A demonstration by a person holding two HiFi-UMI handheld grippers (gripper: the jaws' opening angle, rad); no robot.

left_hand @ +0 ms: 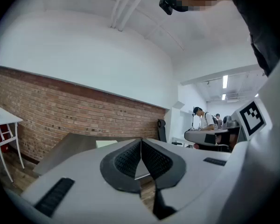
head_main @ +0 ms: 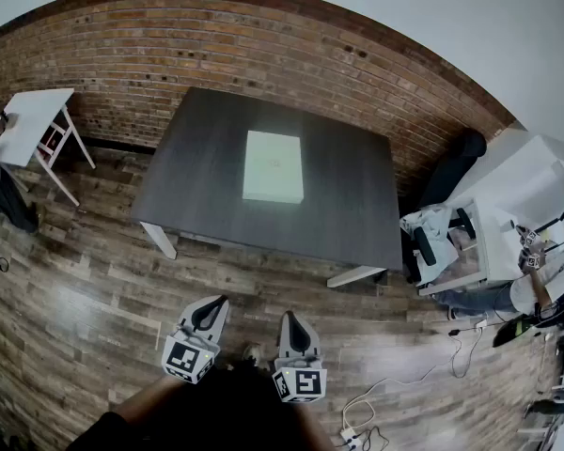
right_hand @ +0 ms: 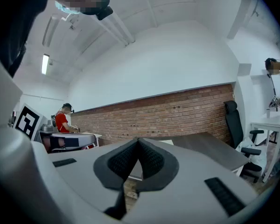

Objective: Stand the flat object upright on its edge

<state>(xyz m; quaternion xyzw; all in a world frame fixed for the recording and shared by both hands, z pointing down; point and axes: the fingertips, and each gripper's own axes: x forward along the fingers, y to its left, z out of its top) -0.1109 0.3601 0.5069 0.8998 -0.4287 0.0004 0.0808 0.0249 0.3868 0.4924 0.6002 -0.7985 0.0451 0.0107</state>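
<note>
A flat pale-green rectangular box (head_main: 273, 165) lies on its broad face near the middle of a dark grey table (head_main: 188, 195). Both grippers hang well in front of the table over the wooden floor, far from the box. My left gripper (head_main: 213, 304) is shut, its jaws pressed together with nothing between them, and points level toward the table. My right gripper (head_main: 291, 318) is also shut and empty. In the left gripper view the box (left_hand: 105, 143) shows as a thin pale strip above the jaws (left_hand: 141, 141). The right gripper view shows its shut tip (right_hand: 138, 140) before the table (right_hand: 210, 148).
A white side table (head_main: 33, 120) stands at the left by the brick wall. A black office chair (head_main: 456, 163) and white desks (head_main: 536, 181) stand at the right, with a person seated there. Cables (head_main: 395, 388) lie on the floor at lower right.
</note>
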